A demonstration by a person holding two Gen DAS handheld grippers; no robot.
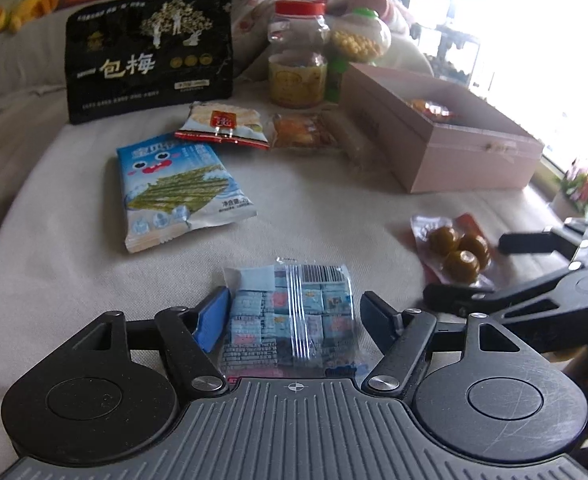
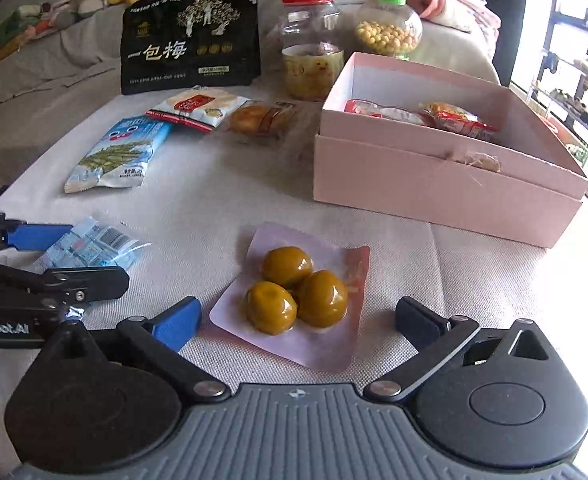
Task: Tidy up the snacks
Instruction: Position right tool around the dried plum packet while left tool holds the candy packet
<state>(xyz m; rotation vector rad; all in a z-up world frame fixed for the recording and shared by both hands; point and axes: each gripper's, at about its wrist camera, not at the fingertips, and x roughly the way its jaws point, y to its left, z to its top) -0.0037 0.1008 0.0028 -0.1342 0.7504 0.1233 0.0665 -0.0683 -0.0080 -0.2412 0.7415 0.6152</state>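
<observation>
A clear packet of small blue wrapped candies (image 1: 289, 316) lies on the beige cloth between the fingers of my left gripper (image 1: 296, 314), which stands open around it, a gap showing on the right side. A sealed pack of three green-brown plums (image 2: 294, 292) lies between the fingers of my right gripper (image 2: 298, 316), open wide and clear of it. An open pink box (image 2: 434, 192) sits at the right with red-wrapped snacks (image 2: 458, 120) inside. The left wrist view shows the right gripper (image 1: 464, 268) around the plum pack (image 1: 454, 252); the right wrist view shows the left gripper (image 2: 93, 254).
Further back lie a blue seaweed packet (image 1: 181, 192), a rice cracker packet (image 1: 221, 124) and a pastry packet (image 1: 302, 130). A black plum bag (image 1: 149, 56), a red-lidded jar (image 1: 298, 52) and a green-lidded jar (image 1: 360, 36) stand behind. Bedding and plush toys are beyond.
</observation>
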